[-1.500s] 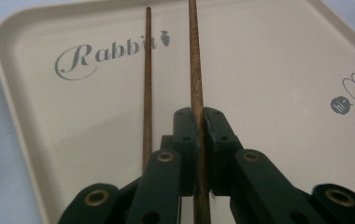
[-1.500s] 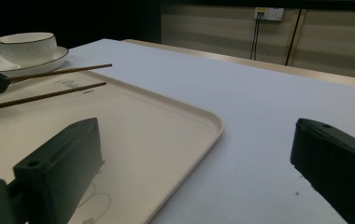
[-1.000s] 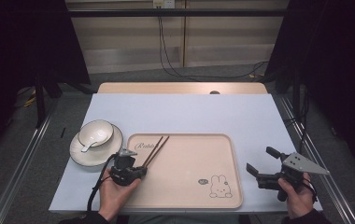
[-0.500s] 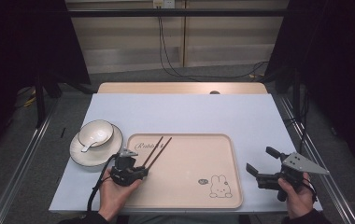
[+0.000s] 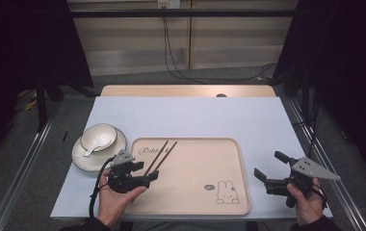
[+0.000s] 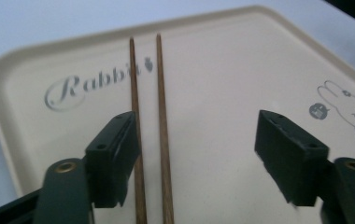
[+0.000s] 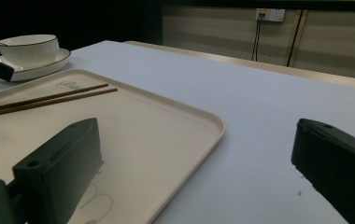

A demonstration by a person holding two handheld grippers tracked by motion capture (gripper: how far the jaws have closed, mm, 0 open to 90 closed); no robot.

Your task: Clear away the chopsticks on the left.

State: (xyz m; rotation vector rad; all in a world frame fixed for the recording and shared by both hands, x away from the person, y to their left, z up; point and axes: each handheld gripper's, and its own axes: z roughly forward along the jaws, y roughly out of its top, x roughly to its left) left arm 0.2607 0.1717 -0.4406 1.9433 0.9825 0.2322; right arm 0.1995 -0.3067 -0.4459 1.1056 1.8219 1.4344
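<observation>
Two dark wooden chopsticks (image 5: 158, 155) lie side by side on the left part of a beige tray (image 5: 195, 168) printed with a rabbit. My left gripper (image 5: 148, 174) sits at their near ends. Its jaws have just been opening and stand apart, with both chopsticks (image 6: 159, 93) between them, close to the left jaw and free of the pads. The left gripper (image 6: 199, 154) holds nothing. My right gripper (image 5: 270, 165) hovers open beside the tray's right edge. Between the right gripper (image 7: 194, 154) jaws there is only the tray corner (image 7: 203, 121) and table.
A white bowl (image 5: 99, 136) with a spoon (image 5: 90, 151) stands on a saucer (image 5: 87, 156) left of the tray, just beyond my left hand. The pale blue tabletop (image 5: 190, 115) stretches beyond the tray to a wooden strip at the far edge.
The left gripper's jaws, shut on the chopsticks' near ends before, have spread and let them go onto the tray. The right gripper has stayed where it was.
</observation>
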